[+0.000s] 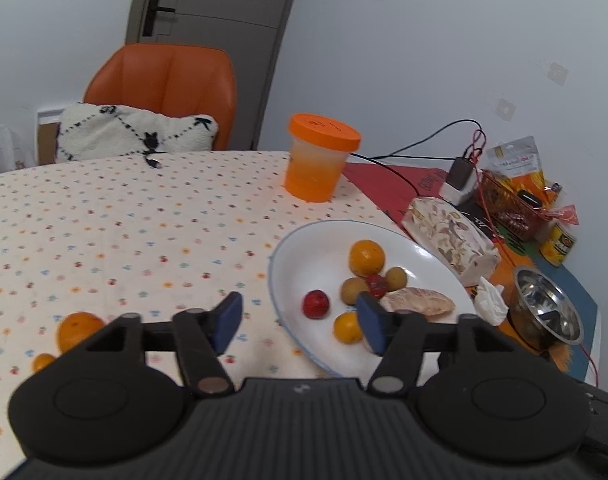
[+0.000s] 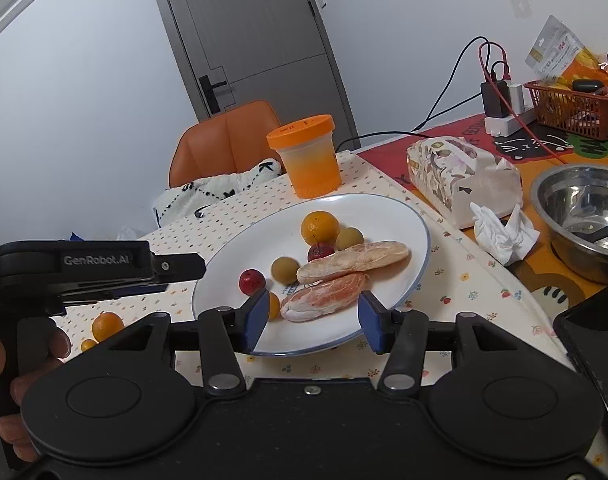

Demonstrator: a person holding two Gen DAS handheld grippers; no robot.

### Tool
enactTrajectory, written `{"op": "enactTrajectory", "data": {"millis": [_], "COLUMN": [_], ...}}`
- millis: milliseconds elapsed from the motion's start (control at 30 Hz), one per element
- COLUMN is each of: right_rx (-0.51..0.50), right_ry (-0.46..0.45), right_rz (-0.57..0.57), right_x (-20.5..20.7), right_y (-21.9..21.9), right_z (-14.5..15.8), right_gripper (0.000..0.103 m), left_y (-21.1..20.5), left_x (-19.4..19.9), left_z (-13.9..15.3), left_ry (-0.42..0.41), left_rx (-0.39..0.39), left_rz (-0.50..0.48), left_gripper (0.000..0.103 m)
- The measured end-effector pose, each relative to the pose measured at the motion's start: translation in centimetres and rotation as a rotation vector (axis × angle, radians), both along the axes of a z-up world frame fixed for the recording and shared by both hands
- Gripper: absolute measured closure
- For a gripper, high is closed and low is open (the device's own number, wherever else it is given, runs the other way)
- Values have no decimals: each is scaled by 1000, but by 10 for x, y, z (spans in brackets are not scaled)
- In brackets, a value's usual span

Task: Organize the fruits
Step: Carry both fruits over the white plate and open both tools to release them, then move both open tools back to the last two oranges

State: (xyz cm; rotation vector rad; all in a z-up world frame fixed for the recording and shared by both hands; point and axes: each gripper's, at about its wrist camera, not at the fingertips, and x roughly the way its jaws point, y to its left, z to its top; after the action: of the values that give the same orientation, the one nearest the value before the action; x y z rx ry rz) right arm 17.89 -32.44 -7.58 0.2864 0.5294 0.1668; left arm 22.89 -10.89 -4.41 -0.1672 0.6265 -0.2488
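A white plate [image 1: 300,256] [image 2: 383,216] holds an orange [image 1: 366,257] [image 2: 319,227], two green-yellow fruits [image 1: 396,278] [image 2: 285,269], two red fruits [image 1: 315,303] [image 2: 252,281], a small orange [image 1: 347,327] and two peeled pomelo segments [image 1: 419,301] [image 2: 323,298]. An orange [image 1: 79,330] [image 2: 107,325] and a small kumquat [image 1: 43,361] [image 2: 88,345] lie on the tablecloth left of the plate. My left gripper [image 1: 300,322] is open and empty over the plate's near left rim. My right gripper [image 2: 309,318] is open around the nearer pomelo segment, not touching it.
An orange-lidded container [image 1: 319,158] [image 2: 307,156] stands behind the plate. A tissue box [image 1: 451,236] [image 2: 459,172], crumpled tissue [image 2: 501,232], steel bowl [image 1: 547,308] [image 2: 583,216], red basket [image 2: 575,108], can [image 1: 557,242] and power strip [image 2: 503,120] crowd the right. An orange chair [image 1: 164,88] stands behind.
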Motion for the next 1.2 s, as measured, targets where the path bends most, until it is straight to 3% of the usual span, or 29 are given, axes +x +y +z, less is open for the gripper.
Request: {"op": "enactTrajectory", "data": {"millis": [67, 167, 667, 900, 1000, 1200], "right_rx": [1, 0, -9, -21, -23, -17], "right_ry": [-3, -6, -24, -39, -46, -44], "right_rz": [0, 2, 16, 30, 25, 28], "right_x": [-2, -4, -17, -20, -22, -23], "right_y": [1, 3, 18, 29, 32, 39], "right_z": [1, 2, 13, 19, 21, 23], "right_gripper": [51, 47, 31, 15, 5, 0], "left_y": [7, 16, 56, 71, 77, 86], "left_x": [-5, -10, -28, -38, -43, -51], "left_z": [2, 4, 7, 9, 10, 11], "left_ry": [-18, -35, 11, 11, -3, -16], "left_rx": [4, 1, -29, -38, -32, -40], "left_rz": [19, 42, 75, 102, 108, 97], "left_gripper": [23, 15, 8, 7, 0, 0]}}
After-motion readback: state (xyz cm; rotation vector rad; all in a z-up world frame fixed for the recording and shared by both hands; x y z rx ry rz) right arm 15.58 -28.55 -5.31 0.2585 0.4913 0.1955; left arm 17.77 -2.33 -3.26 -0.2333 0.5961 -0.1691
